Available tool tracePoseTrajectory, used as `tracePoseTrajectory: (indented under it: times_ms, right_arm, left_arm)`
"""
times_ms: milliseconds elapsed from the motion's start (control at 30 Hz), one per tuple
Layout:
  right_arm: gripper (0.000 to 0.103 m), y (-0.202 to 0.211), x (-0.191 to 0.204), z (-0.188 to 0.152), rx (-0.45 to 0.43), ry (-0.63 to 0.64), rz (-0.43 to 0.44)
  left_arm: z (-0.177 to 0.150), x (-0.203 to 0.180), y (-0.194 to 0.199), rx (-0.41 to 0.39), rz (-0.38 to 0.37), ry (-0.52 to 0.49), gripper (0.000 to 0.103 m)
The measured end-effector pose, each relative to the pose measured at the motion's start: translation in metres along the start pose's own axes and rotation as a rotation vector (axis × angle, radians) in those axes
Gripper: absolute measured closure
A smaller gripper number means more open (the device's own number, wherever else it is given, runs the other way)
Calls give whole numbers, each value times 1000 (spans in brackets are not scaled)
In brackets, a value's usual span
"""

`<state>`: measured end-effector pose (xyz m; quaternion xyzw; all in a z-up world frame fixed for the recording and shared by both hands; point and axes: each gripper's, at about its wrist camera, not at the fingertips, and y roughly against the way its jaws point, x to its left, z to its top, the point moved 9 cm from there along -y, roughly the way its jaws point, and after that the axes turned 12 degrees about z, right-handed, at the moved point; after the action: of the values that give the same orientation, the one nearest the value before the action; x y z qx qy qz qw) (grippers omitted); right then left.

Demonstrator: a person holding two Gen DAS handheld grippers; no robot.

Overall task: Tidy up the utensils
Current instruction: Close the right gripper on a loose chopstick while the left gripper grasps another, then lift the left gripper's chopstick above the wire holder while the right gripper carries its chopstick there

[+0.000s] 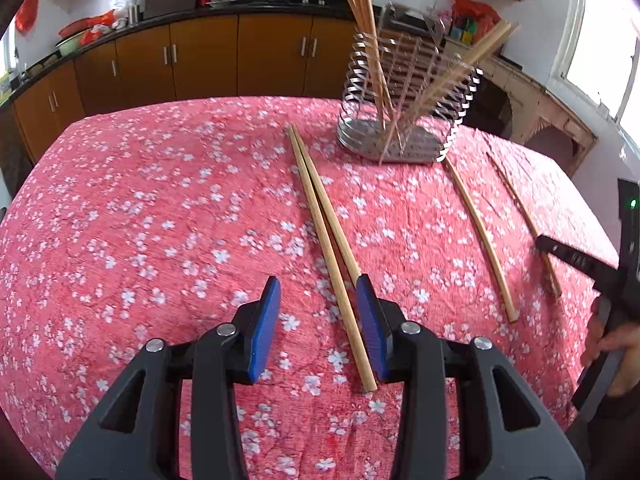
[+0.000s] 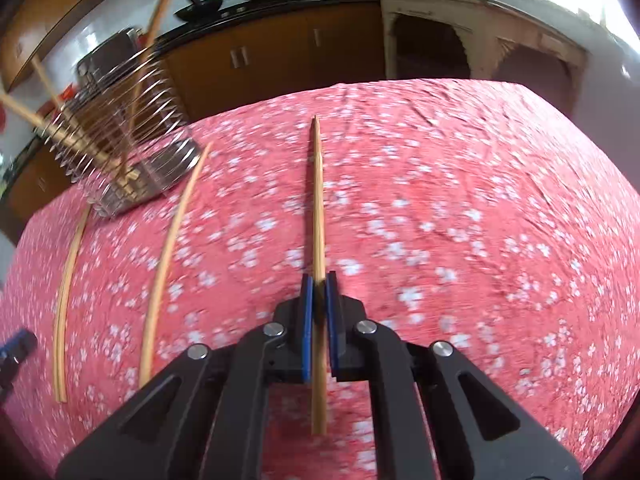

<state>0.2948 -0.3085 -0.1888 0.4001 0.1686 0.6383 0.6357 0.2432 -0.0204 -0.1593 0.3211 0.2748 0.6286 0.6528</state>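
Our right hand-held gripper point(image 2: 319, 280) is clenched on a single chopstick point(image 2: 318, 200), which runs lengthwise between the blue pads and points toward twelve o'clock in the right wrist view. Our left hand-held gripper point(image 1: 318, 292) stands released, its pads spread either side of a pair of chopsticks point(image 1: 320, 216) lying on the counter point(image 1: 140, 220); the right pad sits just beside the nearer stick, but we see no squeeze on either.

The wire caddy point(image 1: 404, 92), already holding several upright sticks, stands at about one o'clock from the left gripper and ten o'clock from the right. Two more loose sticks lie apart on the cloth: one point(image 1: 480, 236) at two o'clock in the left view, another point(image 1: 524, 216) beyond it toward three.

Risks, as we judge them: the right grip holds the stick near its back end, so the long free tip could swing and catch the caddy's wires or the sticks leaning out of it. The left pads straddle two sticks that cross slightly; closing may take only one, or pinch them askew so one slips out in the lift. The wrinkled cloth could also snag a fingertip.

Room is generous at nine o'clock of the pair and across the far right of the counter. The counter's edges curve away well beyond the sticks. Between the two grippers the space is tighter.
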Motion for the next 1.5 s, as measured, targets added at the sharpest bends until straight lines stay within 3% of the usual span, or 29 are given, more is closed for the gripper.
tracePoseTrajectory:
  times_ms: [233,367,433,633,833,1133,1500]
  right_arm:
    - [95,3,1,-3,-5,47,-13]
    - [95,0,8,-6,-3,56,-10]
    - [95,2,7,-8,-1,59,-3]
    - [95,7,0,-11,-2,46,11]
    - [95,10,-3,-15,2,49,25]
    - [95,15,-7,-17,1,42,35]
    - [95,13,-4,-16,3,43,33]
  left_arm:
    - [-8,-13,-15,38,11,-43,78]
    - [-6,-13,-23,25,79,-59,94]
    - [-1,-5,-28,33,91,-26,96]
    - [12,41,-42,41,162,71,96]
    - [11,45,-45,11,180,34,95]
    - [10,49,-38,14,96,105,95]
    - [8,51,-31,16,51,145,95]
